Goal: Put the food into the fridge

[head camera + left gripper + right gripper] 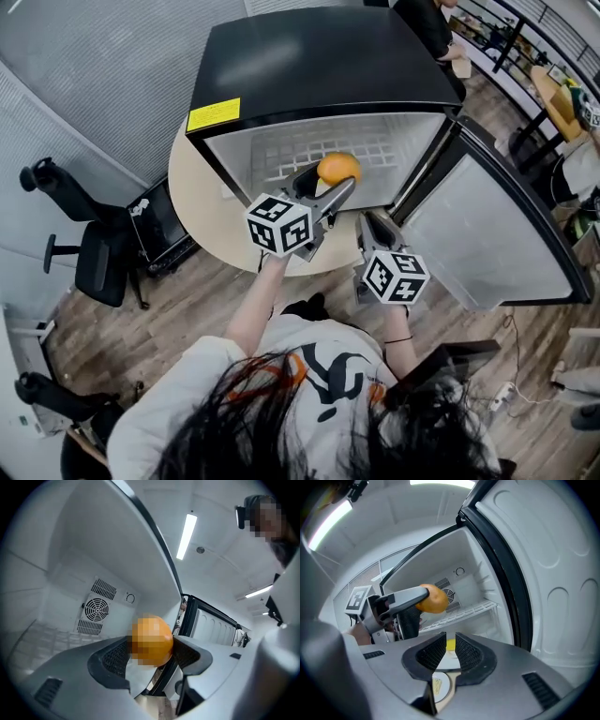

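Observation:
An orange point(338, 168) is pinched between the pads of my left gripper point(328, 183), which is shut on it at the mouth of the small black fridge point(319, 66). In the left gripper view the orange point(151, 641) sits between the two pads, with the fridge's white inside and its fan vent point(97, 607) behind. The right gripper view shows the same orange point(432, 599) above the wire shelf point(464, 612). My right gripper point(373, 220) hangs lower right of the left one, before the opening. The right gripper point(450, 644) has its jaws a narrow gap apart with nothing between them.
The fridge stands on a round beige table point(202, 202), and its door point(478, 234) swings open to the right. Black office chairs point(89, 253) stand at the left, and a dark box point(159, 220) sits under the table. A person point(427, 23) and desks are at the upper right.

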The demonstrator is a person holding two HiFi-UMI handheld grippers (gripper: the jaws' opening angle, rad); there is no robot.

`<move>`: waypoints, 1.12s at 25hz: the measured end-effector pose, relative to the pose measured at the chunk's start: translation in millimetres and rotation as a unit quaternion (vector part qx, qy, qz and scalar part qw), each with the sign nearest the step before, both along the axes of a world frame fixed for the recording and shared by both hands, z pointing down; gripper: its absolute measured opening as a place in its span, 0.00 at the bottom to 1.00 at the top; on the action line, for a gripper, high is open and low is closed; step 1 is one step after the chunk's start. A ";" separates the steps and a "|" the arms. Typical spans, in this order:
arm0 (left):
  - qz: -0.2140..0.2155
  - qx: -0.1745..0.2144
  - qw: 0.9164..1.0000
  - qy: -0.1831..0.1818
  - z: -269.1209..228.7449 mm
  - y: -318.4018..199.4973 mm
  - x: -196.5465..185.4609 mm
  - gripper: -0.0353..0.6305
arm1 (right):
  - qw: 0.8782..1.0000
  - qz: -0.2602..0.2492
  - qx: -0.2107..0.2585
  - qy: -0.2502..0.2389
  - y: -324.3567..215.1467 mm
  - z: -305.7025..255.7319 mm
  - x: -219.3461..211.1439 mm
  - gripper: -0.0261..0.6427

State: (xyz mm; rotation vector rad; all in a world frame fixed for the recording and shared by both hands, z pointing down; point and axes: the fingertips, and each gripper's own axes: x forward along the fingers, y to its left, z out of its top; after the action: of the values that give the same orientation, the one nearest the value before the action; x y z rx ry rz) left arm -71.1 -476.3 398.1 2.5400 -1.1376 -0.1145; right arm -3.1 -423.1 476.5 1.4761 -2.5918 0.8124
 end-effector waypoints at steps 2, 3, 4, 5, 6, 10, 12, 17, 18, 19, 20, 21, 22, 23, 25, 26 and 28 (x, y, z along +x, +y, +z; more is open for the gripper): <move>0.015 -0.008 1.000 0.012 -1.4 -15.3 2.5 0.49 | 1.000 0.006 -0.001 0.002 -2.6 0.2 -0.5 0.14; 0.022 -0.013 1.000 0.016 -1.8 -23.5 4.0 0.49 | 1.000 0.009 -0.001 0.003 -3.9 -0.2 0.0 0.14; 0.028 -0.019 0.999 0.019 -2.0 -32.2 5.8 0.49 | 1.000 0.013 0.000 0.004 -5.1 -0.7 1.1 0.14; 0.034 -0.024 0.999 0.021 -1.9 -40.9 8.0 0.49 | 1.000 0.017 0.000 0.005 -6.2 -1.2 2.7 0.14; 0.041 -0.030 0.998 0.023 -1.5 -49.6 10.7 0.49 | 1.000 0.021 0.000 0.006 -7.2 -1.3 4.8 0.14; 0.064 -0.060 0.996 0.027 3.6 -79.3 25.6 0.49 | 0.999 0.044 -0.001 0.012 -8.9 -0.2 17.9 0.14; 0.069 -0.076 0.994 0.025 8.8 -90.8 32.6 0.49 | 0.998 0.056 -0.001 0.013 -9.1 0.2 25.6 0.14; 0.068 -0.091 0.994 -0.002 21.1 -112.6 44.2 0.49 | 0.997 0.074 -0.005 0.018 -8.7 1.6 40.5 0.14; 0.064 -0.087 0.994 -0.010 21.6 -116.6 45.1 0.49 | 0.997 0.077 -0.005 0.019 -8.6 2.1 42.4 0.14; 0.059 -0.084 0.995 -0.017 22.1 -120.5 45.7 0.49 | 0.997 0.079 -0.006 0.019 -8.5 2.8 44.2 0.14; 0.053 -0.080 0.995 -0.026 23.3 -124.1 46.0 0.49 | 0.997 0.080 -0.007 0.020 -8.4 3.5 45.7 0.14; 0.045 -0.074 0.995 -0.040 25.3 -127.4 46.1 0.49 | 0.996 0.081 -0.008 0.020 -8.3 4.1 47.0 0.14; 0.037 -0.065 0.995 -0.060 28.5 -130.2 46.0 0.49 | 0.996 0.082 -0.008 0.020 -8.3 4.5 47.9 0.14; 0.029 -0.055 0.994 -0.088 32.5 -132.7 45.6 0.49 | 0.996 0.082 -0.008 0.021 -8.3 4.8 48.4 0.14; 0.014 -0.029 0.988 -0.151 40.6 -136.2 44.7 0.49 | 0.997 0.080 -0.009 0.021 -8.2 5.2 48.7 0.14; 0.008 -0.016 0.984 -0.180 43.5 -137.3 45.1 0.49 | 0.997 0.079 -0.009 0.021 -8.1 5.4 48.7 0.14; 0.002 0.006 0.976 -0.219 45.8 -139.2 47.1 0.49 | 0.997 0.077 -0.010 0.021 -7.8 5.8 48.9 0.14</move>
State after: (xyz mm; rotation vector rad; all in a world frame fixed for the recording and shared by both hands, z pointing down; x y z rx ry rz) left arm -24.0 -615.5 444.0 2.6524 -1.2841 0.4645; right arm 45.8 -430.9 482.3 1.6854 -2.4568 0.8092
